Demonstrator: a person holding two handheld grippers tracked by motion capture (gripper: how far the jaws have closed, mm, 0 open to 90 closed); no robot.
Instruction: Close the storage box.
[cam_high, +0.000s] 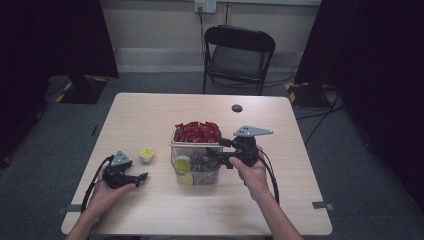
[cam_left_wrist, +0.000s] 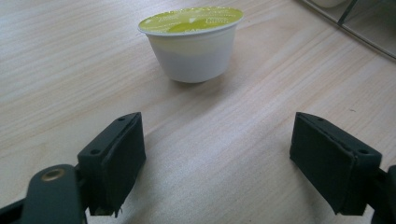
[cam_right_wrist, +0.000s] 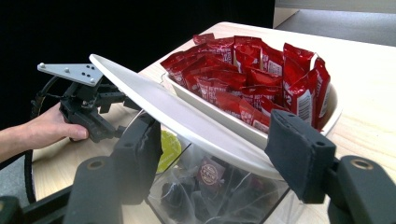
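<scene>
A small white cup with a yellow-green foil lid (cam_left_wrist: 191, 42) (cam_high: 146, 154) stands alone on the wooden table. My left gripper (cam_high: 143, 177) (cam_left_wrist: 217, 158) rests just short of it, open, nothing between its jaws. A clear plastic box (cam_high: 197, 167) (cam_right_wrist: 224, 196) holds more yellow-lidded cups (cam_high: 182, 163) and dark sachets. On its far part sits a white tray (cam_right_wrist: 196, 100) heaped with red packets (cam_high: 197, 131) (cam_right_wrist: 252, 79). A white tilted rim (cam_right_wrist: 154, 102) crosses between the jaws of my right gripper (cam_high: 221, 152) (cam_right_wrist: 219, 158), which is open at the box's right side.
A black folding chair (cam_high: 239, 55) stands beyond the table's far edge. A dark round hole (cam_high: 237, 108) marks the tabletop behind the box. The other hand and its gripper (cam_right_wrist: 86, 109) appear left of the box. Bare wood (cam_high: 150, 115) lies to the far left.
</scene>
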